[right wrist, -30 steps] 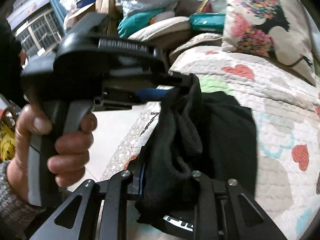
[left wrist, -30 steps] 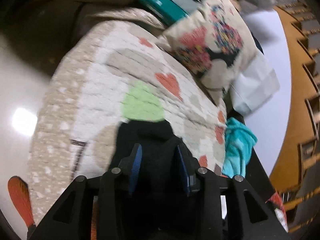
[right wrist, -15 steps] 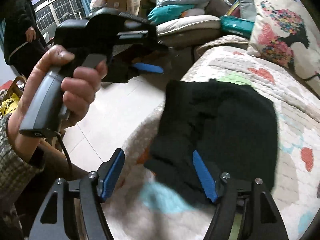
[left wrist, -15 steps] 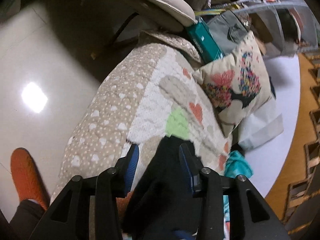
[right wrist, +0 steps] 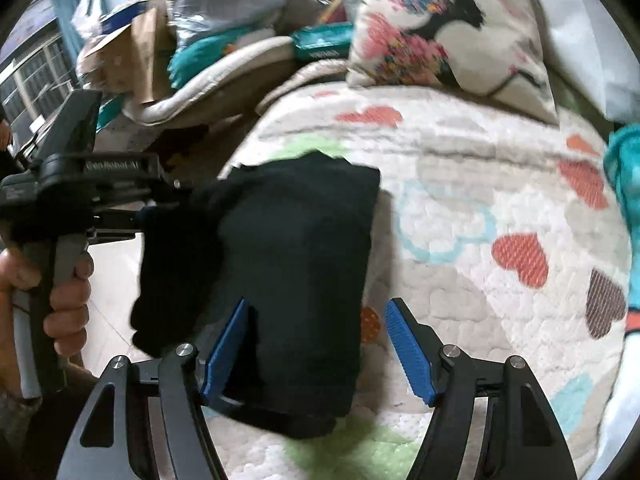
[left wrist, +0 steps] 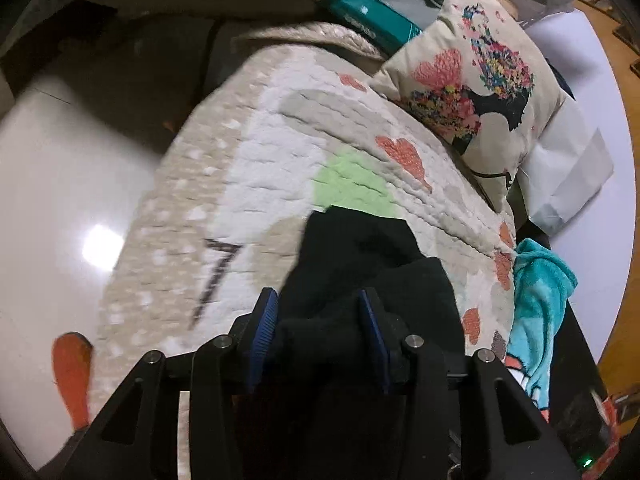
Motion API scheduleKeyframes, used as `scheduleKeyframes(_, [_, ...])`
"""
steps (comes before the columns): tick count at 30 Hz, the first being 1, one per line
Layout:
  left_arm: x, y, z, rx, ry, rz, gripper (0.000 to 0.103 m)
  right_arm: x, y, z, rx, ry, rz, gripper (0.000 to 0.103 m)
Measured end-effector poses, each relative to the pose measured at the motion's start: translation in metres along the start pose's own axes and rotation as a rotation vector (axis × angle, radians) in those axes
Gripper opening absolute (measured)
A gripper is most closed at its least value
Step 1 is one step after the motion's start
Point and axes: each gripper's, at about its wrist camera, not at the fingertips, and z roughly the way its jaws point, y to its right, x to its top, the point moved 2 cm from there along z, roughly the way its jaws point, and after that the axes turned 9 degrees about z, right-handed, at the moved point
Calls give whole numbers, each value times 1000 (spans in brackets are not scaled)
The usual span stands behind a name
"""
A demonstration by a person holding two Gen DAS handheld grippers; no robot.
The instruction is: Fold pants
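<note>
Pants (right wrist: 288,264) folded small, lying on quilted bed cover (right wrist: 460,208) near its edge. My left tongs (left wrist: 318,328) pinch bunched left edge; my right tongs (right wrist: 316,344) spread wide over bundle, gripping nothing. Likely final tidy: next, release left, smooth bundle flat.

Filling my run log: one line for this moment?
left gripper: shut on folded black pants | right gripper: open | pants on quilted heart-print cover

Light: dim, warm indoor
Glare: white spot on the floor (left wrist: 102,246) (left wrist view)
Blur: pillow (right wrist: 448,28) and clutter smeared in the right wrist view
Edges: fisheye bending, black corners
Shadows: black pants (right wrist: 288,264) swallow detail
</note>
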Motion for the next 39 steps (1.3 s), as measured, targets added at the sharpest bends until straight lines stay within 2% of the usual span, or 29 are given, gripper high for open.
scheduleKeyframes(4, [2, 17, 12, 60, 7, 75, 42, 3, 10, 0, -46, 8, 18, 83])
scheduleKeyframes(7, [3, 21, 11, 63, 4, 97, 42, 3, 16, -2, -62, 9, 25, 85])
scheduleKeyframes(12, [6, 5, -6, -14, -1, 4, 43, 2, 25, -7, -28, 9, 74, 85])
scheduleKeyframes(15, [4, -5, -22, -56, 16, -47, 44, 8, 30, -21, -24, 41, 96, 85])
scheduleKeyframes(17, [3, -9, -35, -48, 45, -53, 44, 15, 34, -38, -24, 88, 108, 85])
scheduleKeyframes(19, [1, -10, -46, -9, 82, -34, 44, 22, 37, -59, -39, 159, 110, 85])
scheduleKeyframes(21, [-1, -10, -56, 53, 118, -1, 44, 27, 36, -85, -95, 266, 90, 87])
scheduleKeyframes(22, [-3, -10, -62, 99, 144, 22, 44, 28, 33, -100, -134, 336, 73, 91])
scheduleKeyframes(24, [-6, -11, -73, 171, 192, 53, 44, 32, 30, -119, -155, 425, 54, 103])
scheduleKeyframes(25, [-7, -12, -77, 188, 206, 56, 44, 36, 32, -124, -144, 435, 54, 103])
scheduleKeyframes(26, [-7, -15, -80, 185, 209, 51, 44, 42, 34, -123, -117, 404, 59, 103])
scheduleKeyframes(28, [-8, -19, -80, 138, 199, 25, 45, 52, 42, -115, -42, 291, 105, 103])
scheduleKeyframes(30, [-11, -20, -75, 80, 172, 9, 45, 57, 55, -103, 29, 221, 169, 103])
scheduleKeyframes(32, [-14, -16, -68, 54, 149, 13, 45, 58, 60, -89, 55, 168, 189, 102])
scheduleKeyframes(36, [-23, -4, -41, -23, 45, 30, 46, 58, 63, -50, 109, 54, 220, 100])
scheduleKeyframes(39, [-29, 3, -28, -38, 11, 41, 53, 53, 62, -23, 163, -18, 252, 98])
